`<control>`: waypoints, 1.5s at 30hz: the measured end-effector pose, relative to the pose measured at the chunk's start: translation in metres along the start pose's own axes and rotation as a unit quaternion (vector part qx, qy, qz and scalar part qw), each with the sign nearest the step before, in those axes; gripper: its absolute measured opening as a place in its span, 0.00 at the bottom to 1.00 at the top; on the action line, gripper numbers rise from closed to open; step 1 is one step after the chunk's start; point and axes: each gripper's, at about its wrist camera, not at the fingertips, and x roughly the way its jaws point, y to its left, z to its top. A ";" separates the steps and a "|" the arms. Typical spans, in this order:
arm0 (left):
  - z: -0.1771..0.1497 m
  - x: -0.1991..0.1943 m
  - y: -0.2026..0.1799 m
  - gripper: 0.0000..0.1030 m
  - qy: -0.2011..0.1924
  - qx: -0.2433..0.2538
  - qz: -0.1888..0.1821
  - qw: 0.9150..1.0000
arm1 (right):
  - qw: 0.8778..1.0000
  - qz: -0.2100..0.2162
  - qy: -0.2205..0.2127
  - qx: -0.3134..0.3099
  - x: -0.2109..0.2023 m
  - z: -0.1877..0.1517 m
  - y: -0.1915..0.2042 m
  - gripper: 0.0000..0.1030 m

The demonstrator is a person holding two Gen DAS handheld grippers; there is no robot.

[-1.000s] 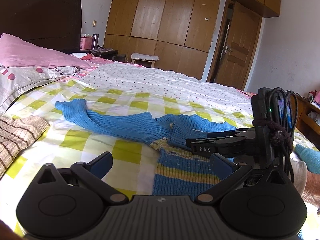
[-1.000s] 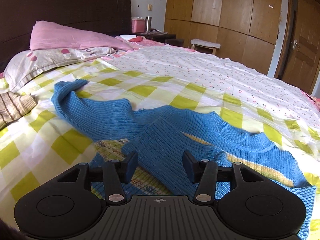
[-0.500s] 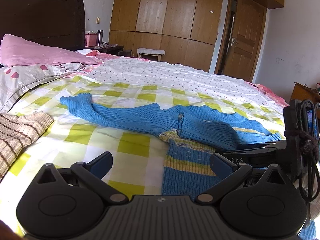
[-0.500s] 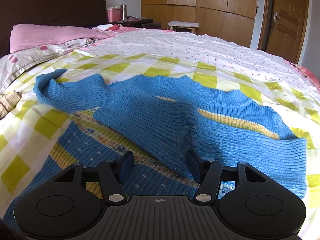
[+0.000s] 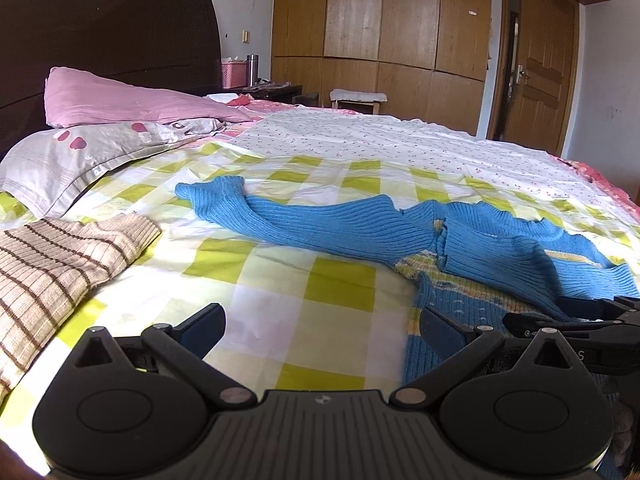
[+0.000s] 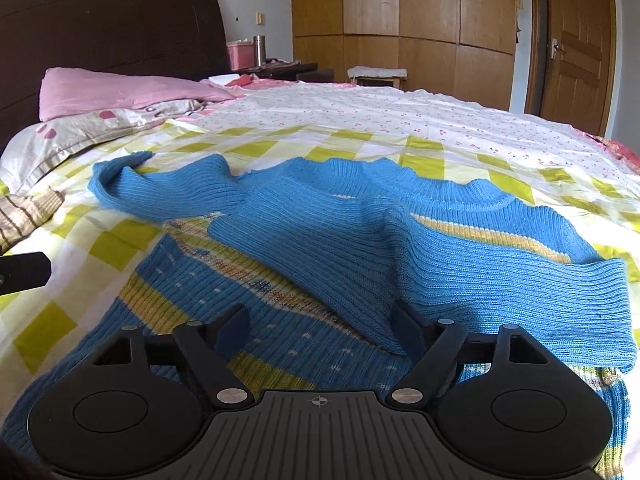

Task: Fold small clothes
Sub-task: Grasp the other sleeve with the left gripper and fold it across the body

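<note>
A small blue knit sweater [image 6: 360, 240] with yellow stripes lies on the checked bed sheet [image 6: 120, 244]. Its right sleeve is folded across the chest; its left sleeve [image 5: 304, 220] stretches out to the left. My right gripper [image 6: 320, 330] is open and empty, low over the sweater's lower body. My left gripper [image 5: 320, 326] is open and empty over the sheet, left of the sweater's hem [image 5: 440, 312]. The right gripper's fingers show at the right edge of the left wrist view [image 5: 580, 320].
A folded brown-striped garment [image 5: 60, 264] lies on the sheet at the left. Pillows [image 5: 120, 136] and a dark headboard [image 5: 108, 36] are at the far left. Wooden wardrobes [image 5: 400, 28] and a door stand beyond the bed.
Both grippers have drawn back toward the near edge of the bed. The right gripper's jaws have opened wider, and the folded sleeve lies released on the sweater's chest.
</note>
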 end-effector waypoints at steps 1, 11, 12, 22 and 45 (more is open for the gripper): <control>0.000 0.001 0.000 1.00 0.002 -0.002 0.002 1.000 | 1.000 0.000 0.000 -0.001 0.000 0.000 0.001 0.79; 0.001 0.009 -0.002 1.00 0.008 0.000 0.025 1.000 | 1.000 0.006 0.001 -0.009 0.003 -0.003 0.004 0.89; 0.001 0.009 -0.003 1.00 0.007 0.003 0.028 1.000 | 1.000 0.006 0.002 -0.010 0.003 -0.003 0.005 0.89; 0.008 0.014 -0.009 1.00 0.004 0.023 0.049 0.999 | 1.000 0.006 0.001 -0.013 0.003 -0.005 0.007 0.91; 0.114 0.137 0.050 0.65 0.035 0.005 0.149 0.988 | 1.000 0.025 -0.013 0.006 0.002 -0.007 -0.001 0.94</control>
